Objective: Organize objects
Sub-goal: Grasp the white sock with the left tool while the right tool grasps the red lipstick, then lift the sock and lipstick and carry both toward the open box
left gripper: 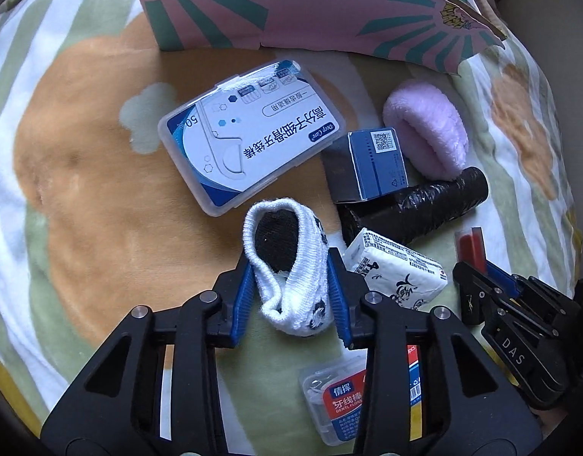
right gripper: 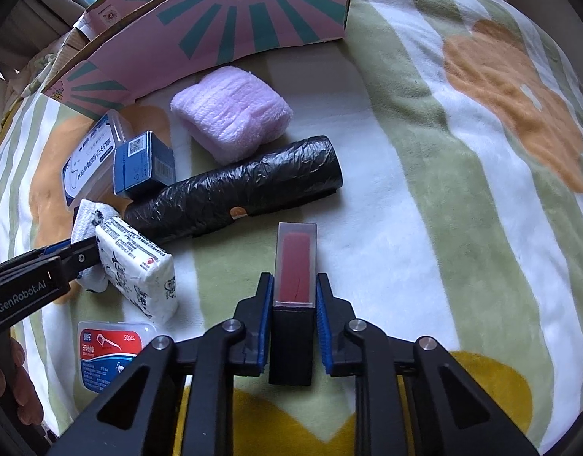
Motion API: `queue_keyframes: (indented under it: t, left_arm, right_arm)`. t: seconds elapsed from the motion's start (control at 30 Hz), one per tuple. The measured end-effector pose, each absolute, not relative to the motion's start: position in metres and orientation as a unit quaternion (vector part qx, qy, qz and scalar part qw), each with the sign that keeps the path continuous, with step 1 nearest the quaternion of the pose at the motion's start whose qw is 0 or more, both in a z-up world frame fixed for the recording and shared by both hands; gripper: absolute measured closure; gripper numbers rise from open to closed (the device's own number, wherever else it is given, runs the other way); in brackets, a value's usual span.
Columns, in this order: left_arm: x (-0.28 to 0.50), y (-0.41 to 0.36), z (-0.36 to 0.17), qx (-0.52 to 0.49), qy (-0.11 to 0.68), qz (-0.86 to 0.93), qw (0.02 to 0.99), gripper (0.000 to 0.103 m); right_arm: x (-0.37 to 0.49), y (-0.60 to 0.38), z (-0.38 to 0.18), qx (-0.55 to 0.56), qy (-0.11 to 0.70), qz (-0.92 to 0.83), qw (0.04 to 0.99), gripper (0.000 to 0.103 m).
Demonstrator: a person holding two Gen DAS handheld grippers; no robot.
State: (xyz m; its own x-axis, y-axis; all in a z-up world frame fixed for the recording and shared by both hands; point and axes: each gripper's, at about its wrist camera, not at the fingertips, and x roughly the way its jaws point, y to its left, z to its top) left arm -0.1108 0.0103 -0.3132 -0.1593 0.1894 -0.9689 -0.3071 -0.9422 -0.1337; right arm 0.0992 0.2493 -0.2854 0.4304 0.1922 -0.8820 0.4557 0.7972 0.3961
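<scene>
Bedding: striped fleece blanket (right gripper: 424,190) in green, white and orange spreads under everything.
Far edge: pink cardboard box (right gripper: 253,19) with teal rays stands at the back.
Left gripper (left gripper: 291,288): clenched on a rolled white sock (left gripper: 287,266) with a black core, blue pads pressing both sides.
Ahead of it: clear floss-pick case (left gripper: 249,136) lies flat, just beyond the sock.
Below it: small red-label floss box (left gripper: 337,399), partly hidden by the gripper frame.
Centre pile: tissue pack (left gripper: 394,269) beside the sock; black bag roll (right gripper: 234,190) behind it; blue carton (right gripper: 145,163) leaning at the roll's end; lilac towel (right gripper: 230,114) near the box.
Right gripper (right gripper: 294,304): grasping a lipstick-like tube (right gripper: 294,266), red inside a frosted cap, black base between the fingers, pointing toward the roll.
</scene>
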Motion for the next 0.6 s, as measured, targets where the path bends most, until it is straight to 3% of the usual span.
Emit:
queue_keyframes:
  t: [0.33, 0.6]
  left_arm:
    - [-0.103, 0.020, -0.290, -0.611, 0.048, 0.774, 0.161, 0.071]
    - [-0.095, 0.011, -0.239, -0.588, 0.042, 0.793, 0.151, 0.071]
  right_arm:
    - [0.068, 0.247, -0.269, 0.314, 0.508, -0.085, 0.798, 0.085]
    - [0.059, 0.237, -0.223, 0.308, 0.476, -0.089, 0.819, 0.085]
